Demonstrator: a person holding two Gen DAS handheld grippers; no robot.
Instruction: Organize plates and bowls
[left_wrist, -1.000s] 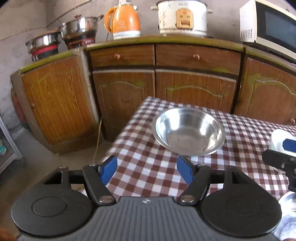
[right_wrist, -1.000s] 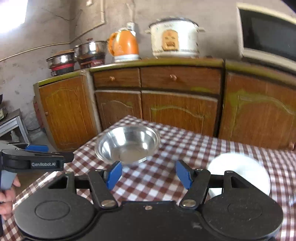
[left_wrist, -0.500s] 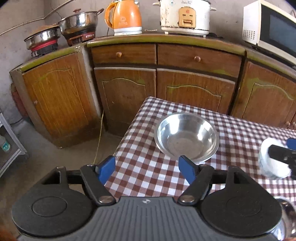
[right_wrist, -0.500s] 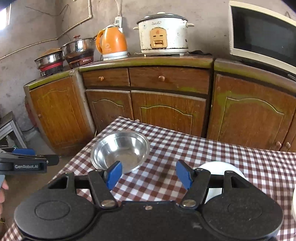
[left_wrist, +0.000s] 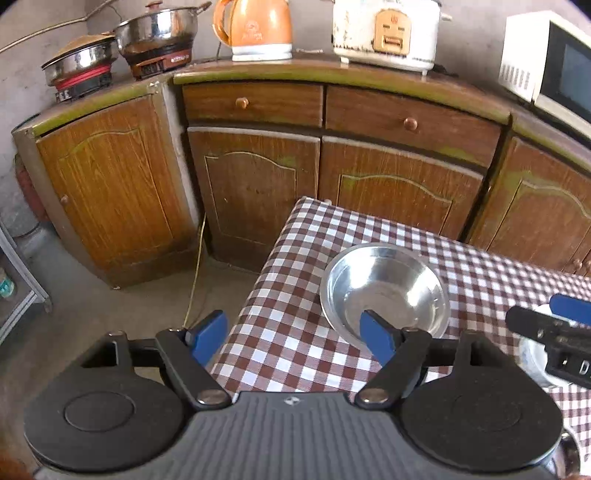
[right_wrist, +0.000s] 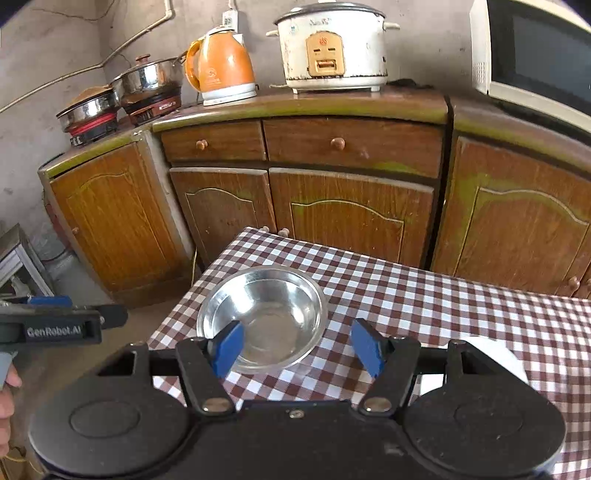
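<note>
An empty steel bowl (left_wrist: 384, 291) (right_wrist: 262, 317) sits near the far left corner of the checked table (left_wrist: 295, 332) (right_wrist: 424, 306). My left gripper (left_wrist: 291, 334) hangs above and short of the bowl; its jaws are opening with nothing between them. It also shows at the left edge of the right wrist view as the left gripper (right_wrist: 62, 325), off the table's side. My right gripper (right_wrist: 297, 349) is open and empty, raised over the table in front of the bowl. A white plate (right_wrist: 495, 354) (left_wrist: 528, 354) lies to the right, partly hidden by gripper bodies.
Wooden cabinets (left_wrist: 258, 192) stand behind the table, bearing an orange kettle (left_wrist: 255, 29), a rice cooker (right_wrist: 332, 48), a microwave (right_wrist: 535, 55) and steel pots (left_wrist: 155, 37). A metal rack (left_wrist: 14, 280) stands on the floor at left. A shiny steel rim (left_wrist: 570, 458) shows at the bottom right.
Both grippers have risen and drawn back from the bowl, which now looks smaller and lower in each view. The left jaws stand wider apart; the right jaws are unchanged.
</note>
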